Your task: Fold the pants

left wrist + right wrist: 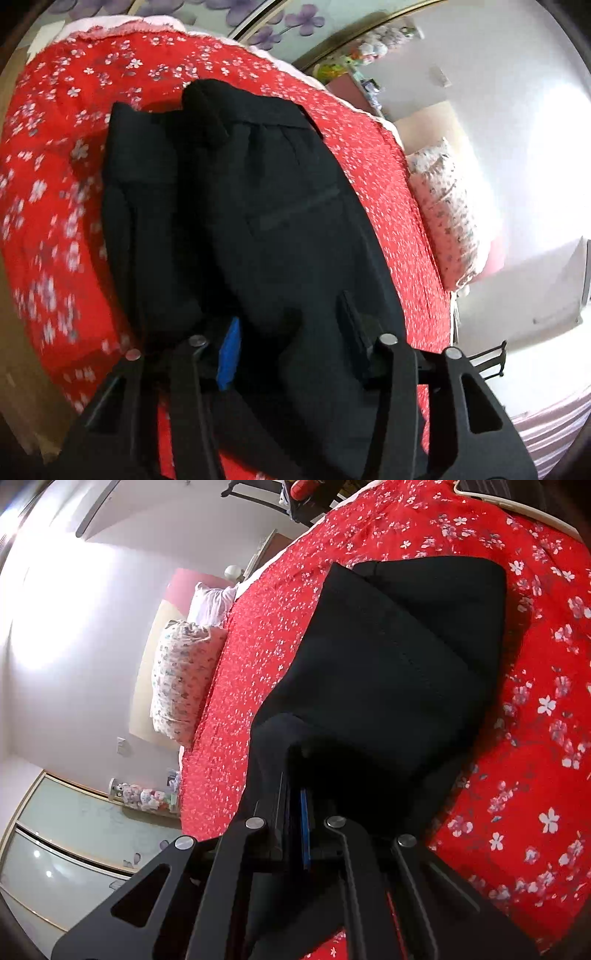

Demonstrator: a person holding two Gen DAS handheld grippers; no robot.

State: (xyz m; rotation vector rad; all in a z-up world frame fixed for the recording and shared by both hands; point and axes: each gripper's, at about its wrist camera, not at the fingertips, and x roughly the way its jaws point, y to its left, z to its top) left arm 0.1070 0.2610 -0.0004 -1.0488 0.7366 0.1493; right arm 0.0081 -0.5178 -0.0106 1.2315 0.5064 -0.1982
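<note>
Pants (pixel 258 221), one black pair, lie on the red flowered bedspread (pixel 55 166) in the left wrist view, doubled lengthwise with the waistband toward the bed's far edge. The left gripper (pixel 291 332) has its jaws parted over the near cloth, pressing nothing. One patterned pillow (pixel 443 214) sits at the bed's right edge.

From the right wrist view the pants (pixel 399 672) spread over the bedspread (pixel 535 775) toward its far corner, and the right gripper (pixel 295 812) is clenched on a near fold. Two pillows (pixel 184 679) show there. Folding looks partly done; crosswise folds seem left.
</note>
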